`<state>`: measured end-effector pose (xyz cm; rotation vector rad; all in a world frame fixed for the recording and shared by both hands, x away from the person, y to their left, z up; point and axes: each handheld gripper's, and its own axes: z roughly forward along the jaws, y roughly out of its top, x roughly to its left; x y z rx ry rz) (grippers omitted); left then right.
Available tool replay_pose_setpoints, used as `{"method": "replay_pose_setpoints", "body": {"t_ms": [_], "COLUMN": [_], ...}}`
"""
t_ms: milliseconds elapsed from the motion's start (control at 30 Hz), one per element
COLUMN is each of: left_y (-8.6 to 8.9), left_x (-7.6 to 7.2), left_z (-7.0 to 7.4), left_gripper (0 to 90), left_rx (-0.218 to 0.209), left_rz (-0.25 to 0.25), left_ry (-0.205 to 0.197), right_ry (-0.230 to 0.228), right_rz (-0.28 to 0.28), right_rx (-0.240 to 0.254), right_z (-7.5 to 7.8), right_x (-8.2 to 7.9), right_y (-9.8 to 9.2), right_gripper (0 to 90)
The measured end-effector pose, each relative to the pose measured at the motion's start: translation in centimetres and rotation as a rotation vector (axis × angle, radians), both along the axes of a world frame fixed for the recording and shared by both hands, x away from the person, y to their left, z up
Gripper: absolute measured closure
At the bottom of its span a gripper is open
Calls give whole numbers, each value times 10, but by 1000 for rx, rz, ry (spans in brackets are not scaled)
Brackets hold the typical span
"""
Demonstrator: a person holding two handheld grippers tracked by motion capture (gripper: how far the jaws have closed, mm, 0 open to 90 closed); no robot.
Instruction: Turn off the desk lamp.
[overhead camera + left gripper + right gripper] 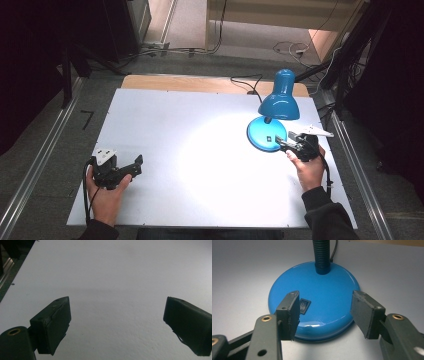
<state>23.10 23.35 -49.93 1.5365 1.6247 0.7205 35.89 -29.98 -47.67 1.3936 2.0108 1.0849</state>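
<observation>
My right gripper (325, 315) hovers spread over the blue lamp (274, 112) base at the table's (190, 165) right; switch (303, 305) reads "O". My left gripper (117, 325) is spread, holding nothing.

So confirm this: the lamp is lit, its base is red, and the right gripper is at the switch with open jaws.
The colour is wrong. The base is blue, as the right gripper view shows. The lamp is lit, and the right gripper is at the switch with open jaws.

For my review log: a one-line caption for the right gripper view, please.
Right gripper, jaws apart, poised over the blue lamp base, one jaw beside its black rocker switch.
</observation>
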Motion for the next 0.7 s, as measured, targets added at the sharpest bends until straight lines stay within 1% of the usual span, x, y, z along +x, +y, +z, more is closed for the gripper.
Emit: {"method": "replay_pose_setpoints", "body": {"t_ms": [133, 267, 300, 333, 433, 467, 500, 567, 600, 700], "left_y": [0, -1, -1, -2, -2, -2, -2, -2, -2, -3], "left_x": [0, 0, 0, 0, 0, 0, 0, 0, 0, 1], "left_z": [0, 0, 0, 0, 1, 1, 0, 0, 0, 0], "left_gripper": [83, 83, 82, 82, 83, 83, 83, 83, 83, 83], "left_rx": [1, 2, 6, 8, 7, 7, 7, 5, 6, 6], "left_rz": [0, -5, -5, -8, -11, -12, -13, -14, -15, -19], "left_ry": [4, 2, 2, 1, -2, -2, -1, 2, 2, 3], "right_ry": [4, 8, 5, 5, 0, -1, 1, 7, 7, 4], "right_rz": [3, 11, 17, 17, 24, 28, 35, 41, 41, 52], "right_rx": [1, -1, 1, 1, 6, 7, 9, 8, 8, 6], "right_z": [-2, -4, -4, -4, -3, -2, -3, -4, -4, -5], "right_x": [2, 4, 5, 5, 6, 6, 7, 8, 8, 9], "right_y": [3, 5, 6, 6, 8, 8, 10, 11, 11, 14], "right_gripper": [411, 450, 492, 492, 566, 597, 650, 703, 703, 794]}}
